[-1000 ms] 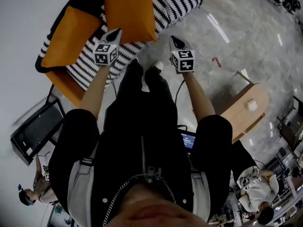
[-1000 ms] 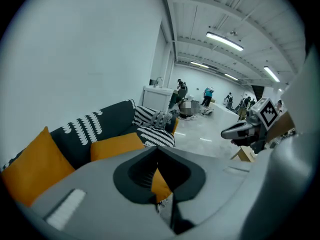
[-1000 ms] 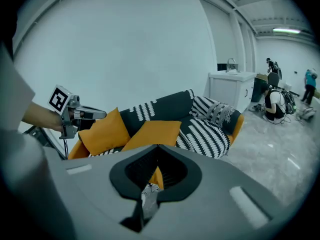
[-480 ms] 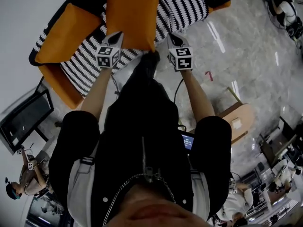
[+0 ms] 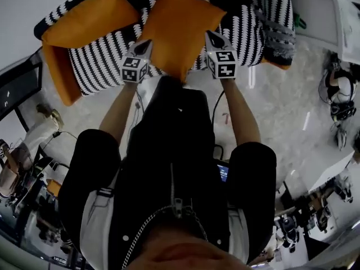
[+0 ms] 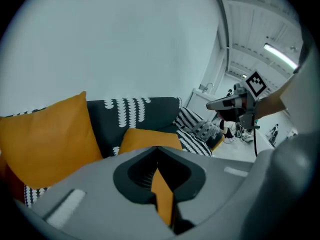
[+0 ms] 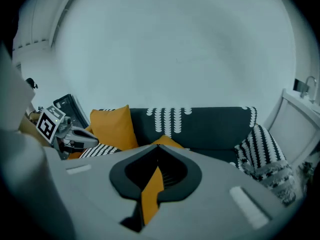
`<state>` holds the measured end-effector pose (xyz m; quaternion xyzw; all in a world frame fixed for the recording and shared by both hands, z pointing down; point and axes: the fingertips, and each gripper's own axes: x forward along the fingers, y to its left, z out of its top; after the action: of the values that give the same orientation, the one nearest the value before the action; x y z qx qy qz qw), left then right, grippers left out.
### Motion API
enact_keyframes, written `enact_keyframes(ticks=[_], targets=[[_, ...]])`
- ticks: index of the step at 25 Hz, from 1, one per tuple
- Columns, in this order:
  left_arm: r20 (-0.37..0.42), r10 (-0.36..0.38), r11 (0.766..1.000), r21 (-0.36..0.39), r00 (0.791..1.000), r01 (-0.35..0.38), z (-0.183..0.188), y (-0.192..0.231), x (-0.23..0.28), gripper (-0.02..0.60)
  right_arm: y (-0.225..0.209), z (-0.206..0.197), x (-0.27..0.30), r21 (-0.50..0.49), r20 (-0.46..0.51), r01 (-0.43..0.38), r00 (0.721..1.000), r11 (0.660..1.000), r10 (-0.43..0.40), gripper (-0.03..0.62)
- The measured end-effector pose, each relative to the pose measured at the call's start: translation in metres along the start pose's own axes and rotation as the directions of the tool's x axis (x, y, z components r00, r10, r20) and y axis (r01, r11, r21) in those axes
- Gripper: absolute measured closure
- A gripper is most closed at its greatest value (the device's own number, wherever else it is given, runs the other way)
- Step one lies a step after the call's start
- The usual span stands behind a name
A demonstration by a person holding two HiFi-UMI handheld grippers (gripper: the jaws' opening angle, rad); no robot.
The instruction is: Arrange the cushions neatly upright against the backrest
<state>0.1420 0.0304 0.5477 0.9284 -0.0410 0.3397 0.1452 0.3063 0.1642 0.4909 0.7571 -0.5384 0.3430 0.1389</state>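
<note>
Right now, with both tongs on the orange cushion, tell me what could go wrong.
1. The left tongs and right tongs each pinch only a thin fold of the held orange cushion; the fabric could slip out mid-carry.
2. Swung in carelessly, it might topple the second orange cushion standing upright against the backrest.

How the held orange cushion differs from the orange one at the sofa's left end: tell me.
The held cushion is pinched by the left gripper and right gripper; the left-end cushion is untouched. The held cushion is mid-sofa, low over the seat; the left-end cushion stands upright against the backrest. Both are plain orange.
</note>
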Motion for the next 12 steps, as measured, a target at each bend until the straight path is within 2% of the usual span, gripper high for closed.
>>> enact_keyframes(ticks=[3,5,9,12], targets=[[0.006,0.062,0.996,-0.072,0.998,-0.062,-0.002,0.027,-0.002,0.572,-0.001,0.03,0.039,-0.045,-0.023,-0.047,0.999,0.998,0.046,0.589],[0.014,0.128,0.983,-0.137,0.992,-0.125,-0.011,0.043,-0.01,0.572,0.006,0.048,0.06,-0.094,-0.037,-0.094,0.995,0.991,0.091,0.589],[0.011,0.252,0.938,-0.249,0.968,-0.241,-0.029,0.065,-0.021,0.572,0.007,0.085,0.095,-0.152,-0.034,-0.171,0.985,0.974,0.168,0.589],[0.0,0.341,0.89,-0.321,0.94,-0.322,-0.036,0.078,-0.028,0.572,0.0,0.107,0.119,-0.149,-0.04,-0.212,0.977,0.966,0.208,0.589]])
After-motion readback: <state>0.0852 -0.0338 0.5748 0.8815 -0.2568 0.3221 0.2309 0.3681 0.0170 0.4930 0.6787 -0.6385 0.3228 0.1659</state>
